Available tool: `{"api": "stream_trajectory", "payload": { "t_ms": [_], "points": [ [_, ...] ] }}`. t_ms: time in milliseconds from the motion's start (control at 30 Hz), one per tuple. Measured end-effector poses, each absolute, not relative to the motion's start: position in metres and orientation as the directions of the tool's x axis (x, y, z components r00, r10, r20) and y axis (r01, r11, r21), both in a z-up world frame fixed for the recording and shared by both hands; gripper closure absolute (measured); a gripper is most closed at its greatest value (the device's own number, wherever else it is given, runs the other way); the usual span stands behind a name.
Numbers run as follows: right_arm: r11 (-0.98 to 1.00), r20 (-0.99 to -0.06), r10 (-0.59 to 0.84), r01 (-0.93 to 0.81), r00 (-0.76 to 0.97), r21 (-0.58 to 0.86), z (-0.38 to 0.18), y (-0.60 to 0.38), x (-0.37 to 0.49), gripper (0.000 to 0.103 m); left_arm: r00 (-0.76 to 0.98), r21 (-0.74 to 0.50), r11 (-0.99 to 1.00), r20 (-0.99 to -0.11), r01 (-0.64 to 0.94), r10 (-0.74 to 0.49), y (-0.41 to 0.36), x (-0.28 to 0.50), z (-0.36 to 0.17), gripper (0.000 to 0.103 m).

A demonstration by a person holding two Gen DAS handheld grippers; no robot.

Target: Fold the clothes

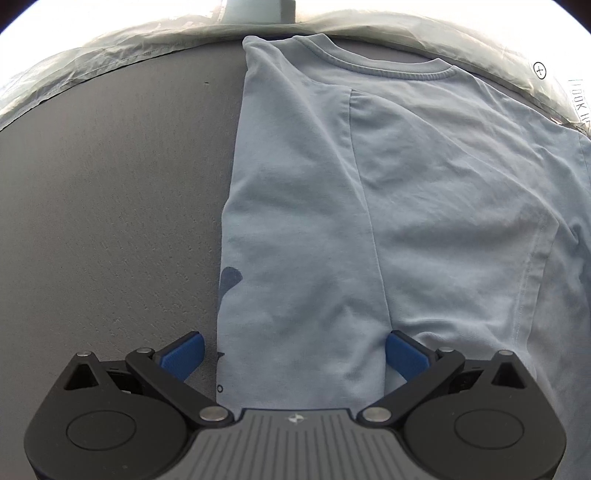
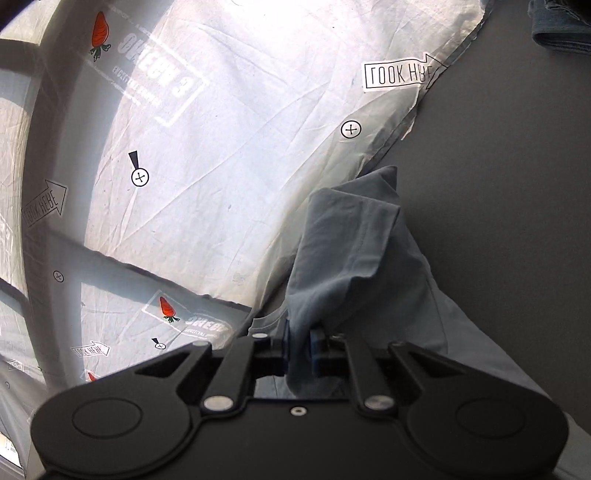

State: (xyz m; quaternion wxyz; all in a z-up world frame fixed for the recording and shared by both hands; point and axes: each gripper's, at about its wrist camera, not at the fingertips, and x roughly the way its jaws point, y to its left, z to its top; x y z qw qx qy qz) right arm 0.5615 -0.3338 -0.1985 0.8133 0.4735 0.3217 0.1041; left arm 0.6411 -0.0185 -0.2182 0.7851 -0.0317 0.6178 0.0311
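A light blue T-shirt [image 1: 406,184] lies on the grey table [image 1: 110,221], collar at the far edge, its left side folded inward in a long flap. My left gripper [image 1: 295,338] points down over the near end of that flap. Its blue pads [image 1: 184,354] stand wide apart, one on each side of the flap, pressing nothing. In the right wrist view my right gripper [image 2: 300,332] is shut on a bunch of the shirt's fabric [image 2: 351,251], which rises lifted and crumpled in front of the jaws.
A crinkled clear plastic sheet [image 2: 221,147] printed with carrots and "LOOK HERE" arrows borders the table's far side [image 1: 110,74]. A dark denim garment [image 2: 557,29] lies at the top right corner. Bare grey tabletop [image 2: 498,184] stretches to the right of the lifted fabric.
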Motion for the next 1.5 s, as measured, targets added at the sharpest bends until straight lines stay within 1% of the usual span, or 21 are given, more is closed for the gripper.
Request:
{"api": "stream_trajectory", "payload": {
  "t_ms": [100,200,267,300,333,367,467,567,633,700,767,833,933,1100,1200,1300,1400,1500],
  "points": [
    [0.498,-0.437,0.554,0.139,0.709,0.856,-0.212,-0.299,0.566,0.092,0.241,-0.018,0.996,-0.971,-0.087,0.004,-0.017,0.64,-0.218,0.0],
    [0.547,-0.512,0.58,0.162,0.633,0.821,-0.228,-0.27,0.573,0.09,0.245,-0.017,0.996,-0.969,-0.086,0.005,-0.017,0.639,-0.218,0.0],
    [0.58,-0.558,0.592,0.174,0.581,0.796,-0.238,-0.251,0.577,0.084,0.246,-0.018,0.996,-0.969,-0.085,0.004,-0.017,0.639,-0.218,0.0],
    [0.59,-0.573,0.595,0.178,0.563,0.787,-0.241,-0.246,0.577,0.083,0.247,-0.018,0.996,-0.969,-0.085,0.004,-0.017,0.638,-0.218,0.0],
    [0.589,-0.573,0.6,0.176,0.558,0.788,-0.24,-0.245,0.578,0.081,0.248,-0.018,0.996,-0.969,-0.084,0.004,-0.016,0.638,-0.218,0.0],
    [0.592,-0.571,0.605,0.166,0.555,0.789,-0.237,-0.245,0.578,0.076,0.249,-0.017,0.996,-0.968,-0.084,0.004,-0.016,0.637,-0.218,0.0],
    [0.597,-0.555,0.611,0.132,0.565,0.791,-0.225,-0.252,0.576,0.068,0.253,-0.018,0.996,-0.967,-0.085,0.004,-0.016,0.636,-0.218,0.0],
    [0.566,-0.502,0.612,0.105,0.61,0.818,-0.211,-0.265,0.573,0.067,0.256,-0.017,0.996,-0.967,-0.085,0.005,-0.017,0.637,-0.219,0.0],
    [0.53,-0.462,0.61,0.103,0.644,0.842,-0.208,-0.274,0.569,0.068,0.257,-0.017,0.996,-0.966,-0.085,0.006,-0.017,0.637,-0.219,0.0],
    [0.515,-0.447,0.568,0.125,0.69,0.848,-0.207,-0.288,0.564,0.07,0.259,-0.017,0.996,-0.966,-0.086,0.006,-0.017,0.637,-0.218,0.0],
    [0.544,-0.491,0.511,0.177,0.706,0.82,-0.211,-0.296,0.563,0.082,0.261,-0.017,0.996,-0.965,-0.085,0.006,-0.017,0.636,-0.218,0.0],
    [0.575,-0.548,0.465,0.234,0.695,0.784,-0.221,-0.299,0.566,0.086,0.264,-0.017,0.996,-0.965,-0.085,0.006,-0.017,0.635,-0.218,0.0],
    [0.558,-0.576,0.467,0.282,0.671,0.781,-0.241,-0.304,0.569,0.09,0.267,-0.018,0.996,-0.964,-0.085,0.005,-0.017,0.634,-0.218,0.0],
    [0.537,-0.579,0.515,0.289,0.632,0.793,-0.262,-0.285,0.586,0.091,0.269,-0.02,0.996,-0.963,-0.086,0.004,-0.017,0.634,-0.218,0.0],
    [0.54,-0.579,0.55,0.272,0.602,0.796,-0.265,-0.262,0.599,0.091,0.271,-0.02,0.996,-0.963,-0.088,0.004,-0.017,0.634,-0.218,0.0],
    [0.491,-0.522,0.625,0.228,0.581,0.841,-0.265,-0.244,0.606,0.091,0.274,-0.019,0.996,-0.962,-0.09,0.007,-0.017,0.633,-0.218,0.0],
    [0.487,-0.5,0.644,0.193,0.579,0.852,-0.254,-0.235,0.606,0.091,0.27,-0.019,0.995,-0.963,-0.102,0.009,-0.015,0.63,-0.217,0.0],
    [0.535,-0.521,0.608,0.174,0.599,0.826,-0.242,-0.241,0.601,0.09,0.271,-0.018,0.993,-0.962,-0.115,0.014,-0.01,0.625,-0.213,0.0]
  ]
}}
